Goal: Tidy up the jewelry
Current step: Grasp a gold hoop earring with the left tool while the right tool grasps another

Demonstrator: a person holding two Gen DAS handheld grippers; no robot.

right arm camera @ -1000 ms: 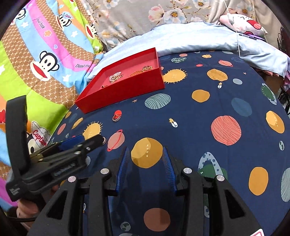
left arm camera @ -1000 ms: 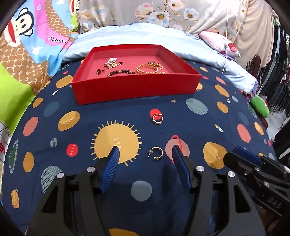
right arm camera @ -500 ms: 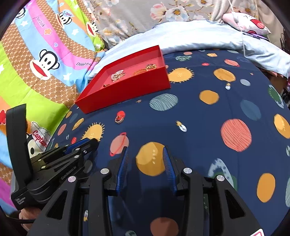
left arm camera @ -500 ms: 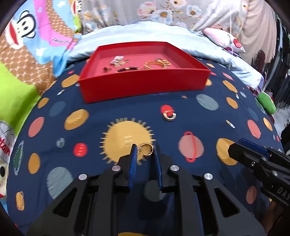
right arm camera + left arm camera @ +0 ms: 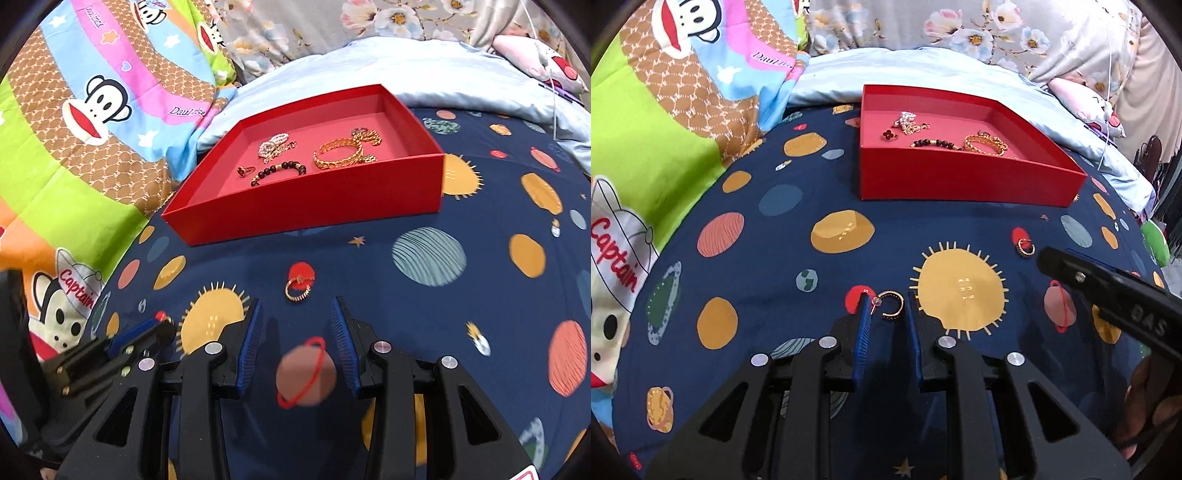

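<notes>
My left gripper (image 5: pixel 887 306) is shut on a gold hoop earring (image 5: pixel 893 303), held above the navy planet bedspread. A second gold hoop earring (image 5: pixel 1025 247) lies on the spread to the right; in the right wrist view it (image 5: pixel 298 290) lies just ahead of my open, empty right gripper (image 5: pixel 297 314). The red tray (image 5: pixel 960 184) sits farther back and holds a gold chain bracelet (image 5: pixel 985 144), a dark bead bracelet (image 5: pixel 932 143), a pearl piece (image 5: pixel 905 119) and a small red flower piece (image 5: pixel 888 135). The tray (image 5: pixel 306 214) also shows in the right wrist view.
The right gripper's body (image 5: pixel 1108 291) crosses the right side of the left wrist view. The left gripper's body (image 5: pixel 110 350) shows at lower left of the right wrist view. A monkey-print quilt (image 5: pixel 74 129) lies left and a pale blue blanket (image 5: pixel 443 66) behind the tray.
My left gripper closed on the near earring and lifted it, swinging left. My right gripper moved forward toward the second earring and opened wider.
</notes>
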